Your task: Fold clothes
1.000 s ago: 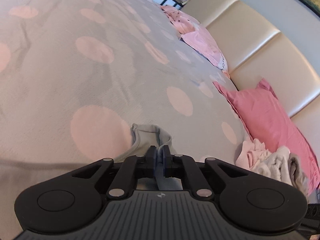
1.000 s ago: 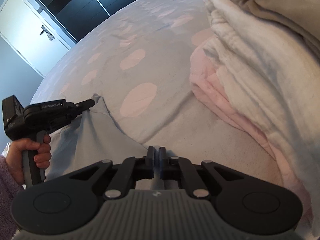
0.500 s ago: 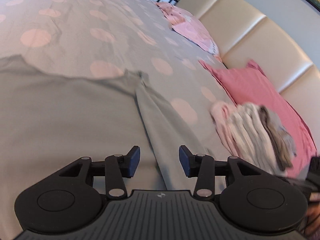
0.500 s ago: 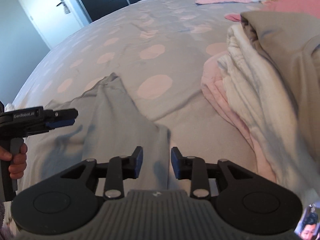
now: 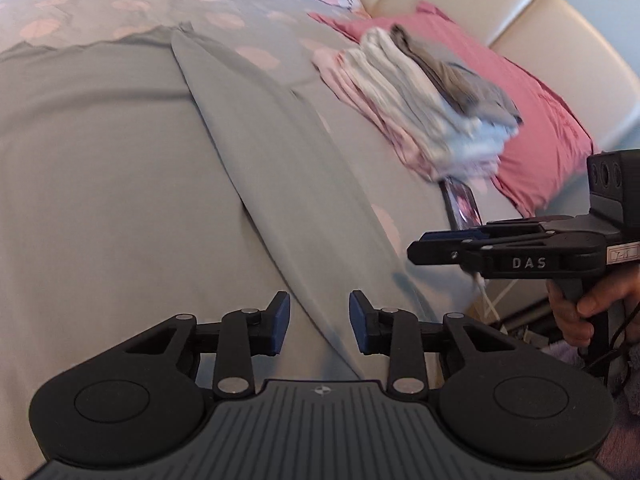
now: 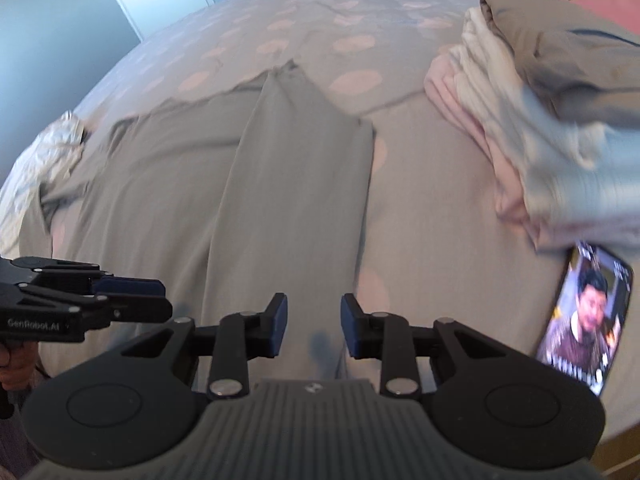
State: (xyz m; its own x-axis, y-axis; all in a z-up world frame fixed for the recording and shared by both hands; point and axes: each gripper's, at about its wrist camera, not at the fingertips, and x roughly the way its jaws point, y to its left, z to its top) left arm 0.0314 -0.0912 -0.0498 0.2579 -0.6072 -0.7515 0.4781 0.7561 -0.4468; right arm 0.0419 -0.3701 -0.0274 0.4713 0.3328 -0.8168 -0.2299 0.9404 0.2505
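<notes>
A smooth grey garment (image 6: 256,184) lies spread flat on the polka-dot bed (image 6: 320,12), one long panel folded over it. Both the left gripper (image 5: 319,322) and right gripper (image 6: 313,320) hover above with fingers parted, empty. A soft folded stack (image 5: 420,92) sits nearby.

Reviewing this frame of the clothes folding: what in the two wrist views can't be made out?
- Grey garment: its near end is hidden behind the right claw in the right wrist view; type unclear.
- Folded stack: motion-blurred in both views; number of pieces unclear.
- Phone: partly tucked under the stack; in the left wrist view the right claw covers its lower end.
- Left claw: open, nothing between its pads.
</notes>
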